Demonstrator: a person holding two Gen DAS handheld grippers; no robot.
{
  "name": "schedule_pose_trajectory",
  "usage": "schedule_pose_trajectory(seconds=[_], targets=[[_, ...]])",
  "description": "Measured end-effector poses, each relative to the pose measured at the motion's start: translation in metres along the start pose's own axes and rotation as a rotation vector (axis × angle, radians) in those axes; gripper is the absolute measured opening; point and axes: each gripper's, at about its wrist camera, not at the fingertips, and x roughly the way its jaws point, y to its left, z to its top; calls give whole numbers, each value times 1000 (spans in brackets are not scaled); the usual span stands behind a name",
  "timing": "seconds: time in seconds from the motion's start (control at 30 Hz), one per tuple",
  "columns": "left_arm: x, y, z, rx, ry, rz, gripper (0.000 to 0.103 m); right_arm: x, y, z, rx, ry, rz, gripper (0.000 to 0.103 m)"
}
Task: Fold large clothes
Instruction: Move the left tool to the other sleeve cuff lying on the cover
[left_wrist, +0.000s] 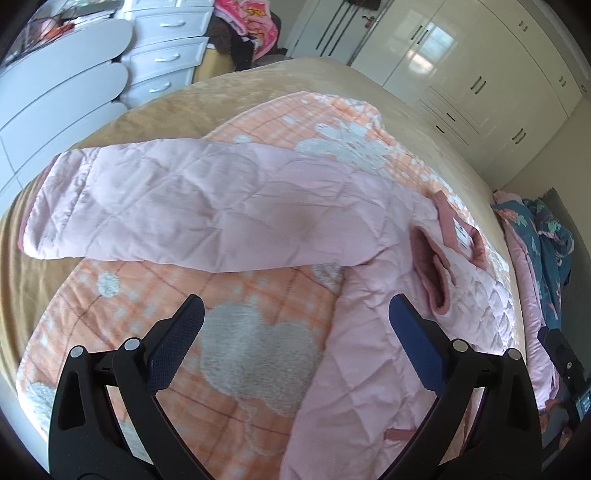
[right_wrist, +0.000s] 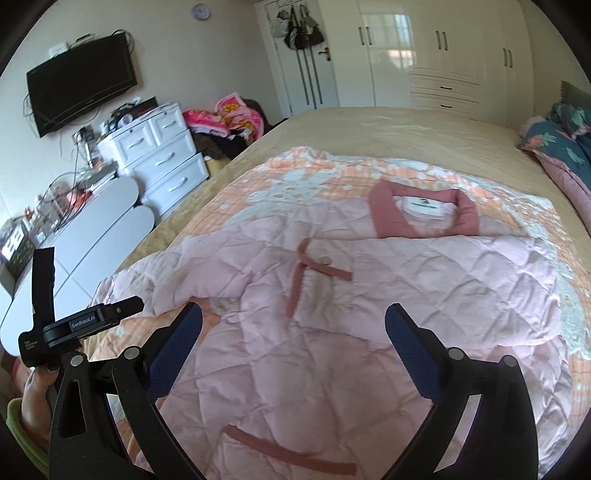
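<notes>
On the bed (right_wrist: 388, 129): one pink quilted jacket (right_wrist: 332, 314), one orange blanket (left_wrist: 258, 350). Beside the bed: one white drawer chest (right_wrist: 162, 155), one wall TV (right_wrist: 79, 83). Two grippers.

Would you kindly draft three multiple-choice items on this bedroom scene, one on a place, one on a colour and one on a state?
1. Where does the pink quilted jacket lie?
A. on the orange patterned blanket spread on the bed
B. on the white drawer chest
C. on the floor

2. What colour is the jacket's collar?
A. white
B. dusty rose
C. navy

3. How do the left gripper and right gripper stand?
A. both shut on the jacket
B. one shut, one open
C. both open, gripping nothing

Answers: 1 A, blanket shows around the jacket; 2 B, darker rose than the body; 3 C, fingers spread wide in both views.
</notes>
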Motion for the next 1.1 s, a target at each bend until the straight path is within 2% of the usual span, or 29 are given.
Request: schedule_pose_trajectory(seconds=[0.67, 0.93, 1.1], targets=[[20, 102, 1, -235, -25, 59, 94, 59, 68, -8, -104, 77, 65, 99], [31, 151, 8, -399, -76, 17, 94, 76, 68, -15, -96, 101, 77, 99], [34, 168, 25, -455, -112, 33, 89, 80, 57, -18, -72, 106, 66, 99]])
